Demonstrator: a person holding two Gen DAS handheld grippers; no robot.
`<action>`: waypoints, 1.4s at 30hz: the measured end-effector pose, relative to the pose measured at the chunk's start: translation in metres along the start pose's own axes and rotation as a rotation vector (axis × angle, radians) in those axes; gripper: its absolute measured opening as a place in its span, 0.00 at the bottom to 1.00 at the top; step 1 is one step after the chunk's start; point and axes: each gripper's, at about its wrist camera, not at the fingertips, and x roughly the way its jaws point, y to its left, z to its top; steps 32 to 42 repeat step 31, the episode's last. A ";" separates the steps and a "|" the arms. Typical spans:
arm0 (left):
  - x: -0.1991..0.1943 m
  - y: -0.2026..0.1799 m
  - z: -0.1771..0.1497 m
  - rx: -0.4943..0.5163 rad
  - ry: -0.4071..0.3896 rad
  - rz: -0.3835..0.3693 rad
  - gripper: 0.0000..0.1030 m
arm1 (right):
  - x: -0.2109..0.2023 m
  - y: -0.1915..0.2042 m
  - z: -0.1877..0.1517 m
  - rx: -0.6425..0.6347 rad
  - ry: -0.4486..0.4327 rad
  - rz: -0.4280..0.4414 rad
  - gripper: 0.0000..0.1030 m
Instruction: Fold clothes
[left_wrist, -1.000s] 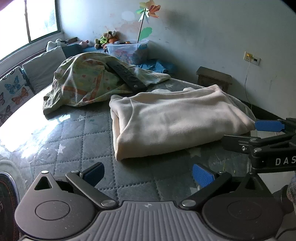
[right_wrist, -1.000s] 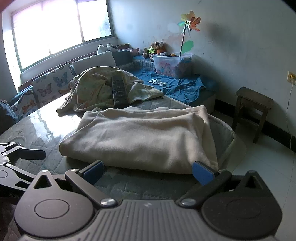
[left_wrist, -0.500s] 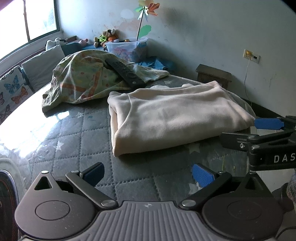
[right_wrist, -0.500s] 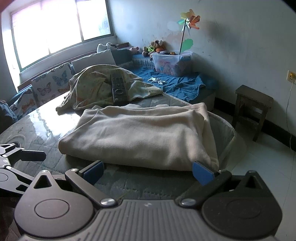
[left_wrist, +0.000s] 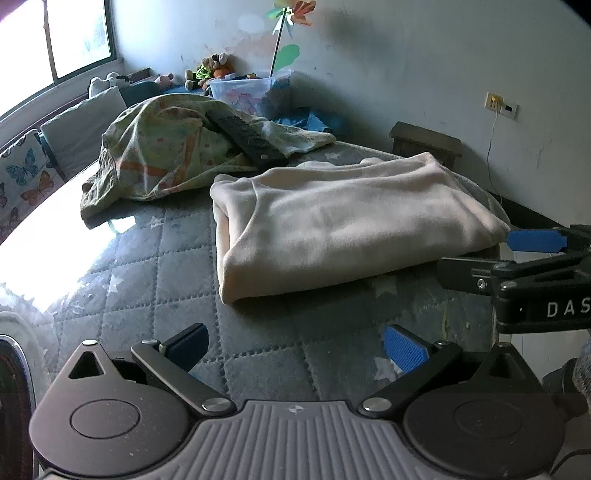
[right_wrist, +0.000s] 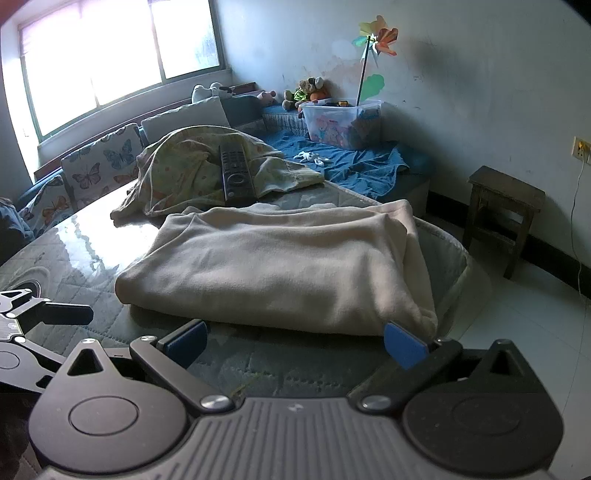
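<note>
Cream garment (left_wrist: 343, 225): lying as a thick folded bundle on the quilted grey mattress (left_wrist: 155, 295), near its right edge; over the last second it is sitting slightly farther from my left camera.
Right gripper (right_wrist: 295, 341): I am holding it wide open and empty, its right pad just at the bundle's near right corner.
Left gripper (left_wrist: 293, 343): I am backing it off, jaws wide, gripping nothing.
Meaning: I am judging this fold finished or pausing.
Beyond: patterned cloth (left_wrist: 166, 155) carrying a remote control (left_wrist: 245, 136).
</note>
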 end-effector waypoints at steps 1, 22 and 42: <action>0.000 0.000 0.000 0.000 0.000 0.000 1.00 | 0.000 0.000 0.000 0.000 0.001 -0.001 1.00; 0.001 0.000 0.000 0.000 0.003 0.000 1.00 | 0.002 0.003 -0.003 -0.001 0.013 0.001 1.00; 0.001 -0.001 -0.001 0.004 0.004 0.001 1.00 | 0.003 0.002 -0.003 0.000 0.013 0.002 1.00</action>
